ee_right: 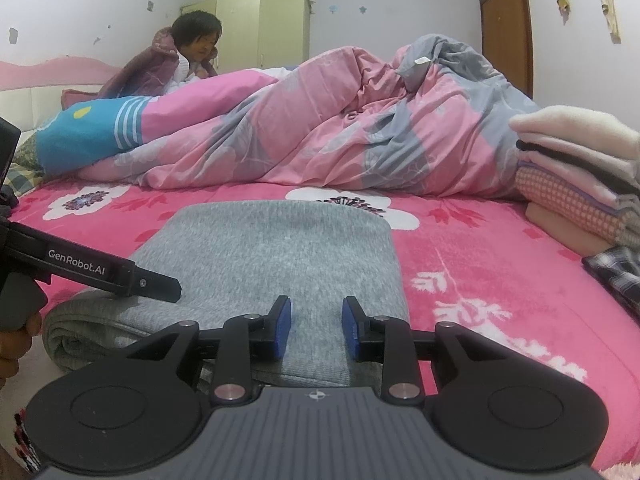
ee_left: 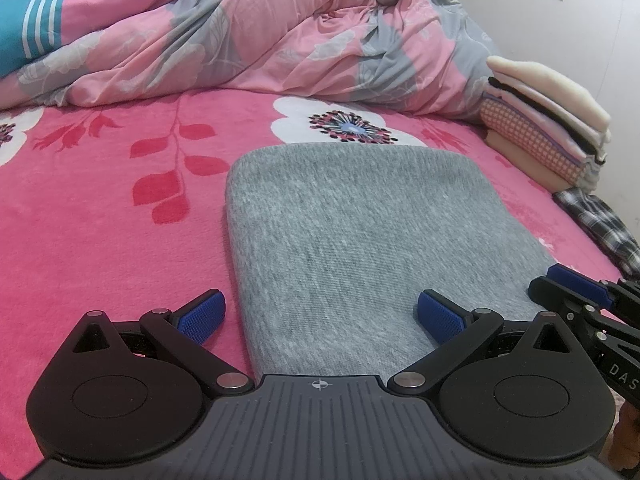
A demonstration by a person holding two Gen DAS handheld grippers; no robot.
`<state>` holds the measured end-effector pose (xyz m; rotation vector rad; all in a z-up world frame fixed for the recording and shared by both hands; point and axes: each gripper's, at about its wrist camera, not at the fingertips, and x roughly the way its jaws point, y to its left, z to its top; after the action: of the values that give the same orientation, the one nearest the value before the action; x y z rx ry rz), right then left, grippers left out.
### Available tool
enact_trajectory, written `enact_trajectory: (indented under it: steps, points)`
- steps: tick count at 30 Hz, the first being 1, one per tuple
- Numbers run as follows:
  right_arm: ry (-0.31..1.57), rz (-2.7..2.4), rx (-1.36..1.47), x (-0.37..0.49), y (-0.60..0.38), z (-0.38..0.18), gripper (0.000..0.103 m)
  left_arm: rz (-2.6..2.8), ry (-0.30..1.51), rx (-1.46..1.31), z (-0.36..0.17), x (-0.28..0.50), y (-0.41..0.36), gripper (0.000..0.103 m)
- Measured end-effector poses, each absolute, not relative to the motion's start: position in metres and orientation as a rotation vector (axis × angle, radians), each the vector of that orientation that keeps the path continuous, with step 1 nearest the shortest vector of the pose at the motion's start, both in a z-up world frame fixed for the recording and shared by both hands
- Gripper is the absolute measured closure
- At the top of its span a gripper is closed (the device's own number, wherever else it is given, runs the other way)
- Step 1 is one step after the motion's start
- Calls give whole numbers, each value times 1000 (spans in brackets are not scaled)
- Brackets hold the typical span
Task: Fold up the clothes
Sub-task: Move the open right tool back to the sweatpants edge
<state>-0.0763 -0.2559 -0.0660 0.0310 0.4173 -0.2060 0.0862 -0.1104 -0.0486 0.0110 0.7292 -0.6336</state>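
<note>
Grey knit garment (ee_left: 360, 240) on the bed (ee_left: 100, 220): soft, light, limp. Pinch the near hem corners, 5 and 7 o'clock. Left claw (ee_left: 320, 314) wide open and empty; right claw (ee_right: 316, 330) partly open, holding nothing.

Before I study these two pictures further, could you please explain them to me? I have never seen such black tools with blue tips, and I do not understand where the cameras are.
A person holds one two-finger gripper in each hand; there is no robot arm. Each picture comes from a wide-angle camera on one gripper, looking forward along its fingers. In the left view, the left gripper stands wide open over a folded grey garment, with nothing held. In the right view, the right gripper has its blue pads narrower but still apart, above the same garment, not pinching it. The garment lies on a pink flowered blanket. Behind are a crumpled pink and grey duvet and, at right, a stack of folded clothes.
</note>
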Motion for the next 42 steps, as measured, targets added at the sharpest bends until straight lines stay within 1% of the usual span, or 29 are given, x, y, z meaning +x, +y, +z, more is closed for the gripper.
enact_trajectory:
  steps: [6, 9, 11, 16, 18, 22, 24, 27, 30, 33, 34, 35, 38, 42]
  points:
    - [434, -197, 38, -74, -258, -61, 72, -627, 727, 14, -48, 86, -111, 0]
    - [450, -182, 67, -65, -267, -46, 72, -626, 721, 19, -48, 85, -111, 0]
    - [437, -177, 79, -54, -275, -34, 72, -626, 716, 23, -48, 85, -111, 0]
    - [471, -160, 71, -7, -292, -16, 72, -629, 712, 31, -48, 85, -112, 0]
    - [514, -155, 94, 16, -302, -17, 72, -630, 710, 34, -47, 85, -112, 0]
    - [663, -162, 135, 61, -324, -36, 72, -634, 703, 42, -47, 85, -113, 0]
    - [665, -185, 142, 71, -333, -41, 66, -636, 701, 45, -47, 85, -113, 0]
    - [655, -274, 144, 73, -345, -40, 65, -639, 700, 47, -47, 84, -113, 0]
    - [639, -266, 255, 59, -365, -42, 64, -639, 703, 46, -46, 84, -113, 0]
    - [613, -193, 426, 36, -389, -46, 48, -637, 704, 44, -46, 84, -113, 0]
    - [611, -160, 492, 29, -397, -49, 36, -637, 704, 43, -46, 84, -113, 0]
    - [614, -124, 552, 23, -405, -52, 30, -637, 705, 42, -47, 84, -113, 0]
    - [658, -10, 733, 13, -424, -68, 22, -637, 706, 41, -47, 84, -113, 0]
    - [694, 51, 885, 15, -437, -89, 18, -636, 704, 40, -47, 84, -113, 0]
